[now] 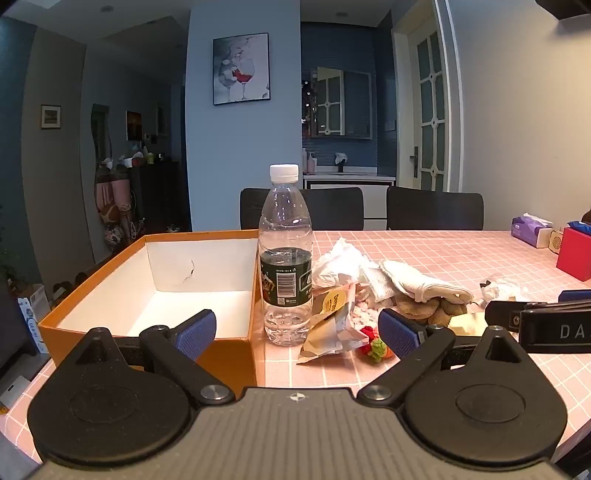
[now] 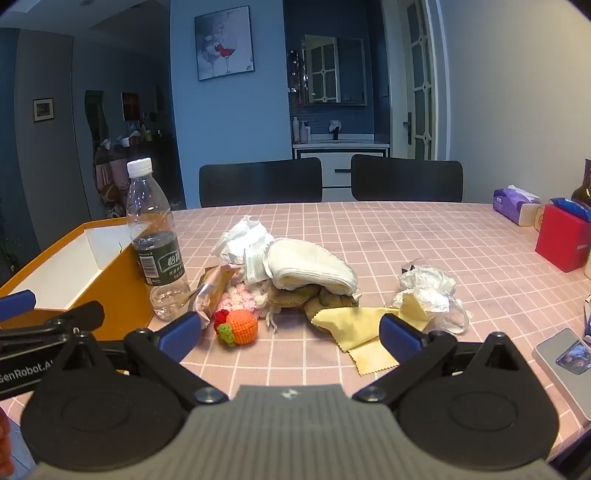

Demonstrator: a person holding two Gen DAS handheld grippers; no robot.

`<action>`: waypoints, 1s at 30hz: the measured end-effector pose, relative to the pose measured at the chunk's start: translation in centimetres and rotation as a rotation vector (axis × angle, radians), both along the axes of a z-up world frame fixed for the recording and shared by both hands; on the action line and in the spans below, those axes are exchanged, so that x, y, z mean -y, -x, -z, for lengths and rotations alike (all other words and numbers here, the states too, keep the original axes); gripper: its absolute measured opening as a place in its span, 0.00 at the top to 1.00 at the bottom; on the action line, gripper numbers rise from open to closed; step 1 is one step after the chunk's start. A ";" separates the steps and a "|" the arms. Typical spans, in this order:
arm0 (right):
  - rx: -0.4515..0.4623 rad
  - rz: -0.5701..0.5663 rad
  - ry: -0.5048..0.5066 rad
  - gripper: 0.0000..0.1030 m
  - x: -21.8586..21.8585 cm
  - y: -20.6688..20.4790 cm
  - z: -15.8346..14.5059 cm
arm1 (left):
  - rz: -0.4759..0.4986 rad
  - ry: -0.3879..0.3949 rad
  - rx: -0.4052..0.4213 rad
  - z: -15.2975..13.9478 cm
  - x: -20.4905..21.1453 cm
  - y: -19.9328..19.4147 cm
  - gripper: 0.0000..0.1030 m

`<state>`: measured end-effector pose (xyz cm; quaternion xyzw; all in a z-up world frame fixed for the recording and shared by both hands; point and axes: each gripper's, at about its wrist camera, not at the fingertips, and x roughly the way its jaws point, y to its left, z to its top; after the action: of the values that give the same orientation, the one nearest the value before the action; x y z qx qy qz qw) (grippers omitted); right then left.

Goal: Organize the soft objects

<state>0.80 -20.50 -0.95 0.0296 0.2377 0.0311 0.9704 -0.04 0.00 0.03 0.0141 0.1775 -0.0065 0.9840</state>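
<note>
Pink checked table (image 2: 369, 229); both claws (image 1: 297, 328) (image 2: 290, 332) wide open, empty; yellow cloth (image 2: 354, 328) clear in right view only.

A pink tablecloth with a white grid (image 2: 369, 236) carries an orange, white-lined cardboard box (image 1: 147, 295), an orange crocheted ball (image 2: 242, 326), a pale yellow cloth (image 2: 354, 328) and a red box (image 2: 561, 240).

We get dim, cool bluish indoor light in both wrist views, coming from recessed ceiling lights (image 1: 107, 8) overhead. Shadows on the table (image 2: 369, 236) are soft and faint. Small glare on the water bottle (image 1: 285, 254). Strong fisheye bending at edges, dark vignetted corners. Focus is fairly sharp, background slightly soft and noisy.
</note>
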 end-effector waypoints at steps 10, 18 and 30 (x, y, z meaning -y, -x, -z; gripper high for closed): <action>-0.006 -0.017 0.014 0.02 -0.4 0.1 0.1 | -0.016 0.013 -0.007 -0.2 -0.5 0.2 0.00; -0.021 -0.014 0.015 0.02 -0.6 -0.3 0.2 | -0.017 0.015 -0.009 0.1 -0.5 0.0 0.00; -0.035 -0.024 0.012 0.02 -0.6 -0.7 0.3 | -0.018 0.005 -0.018 0.2 -0.3 -0.4 0.00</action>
<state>1.54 -19.91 -1.27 0.0213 0.2553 0.0406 0.9658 0.38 0.33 -0.14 0.0101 0.1864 0.0016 0.9824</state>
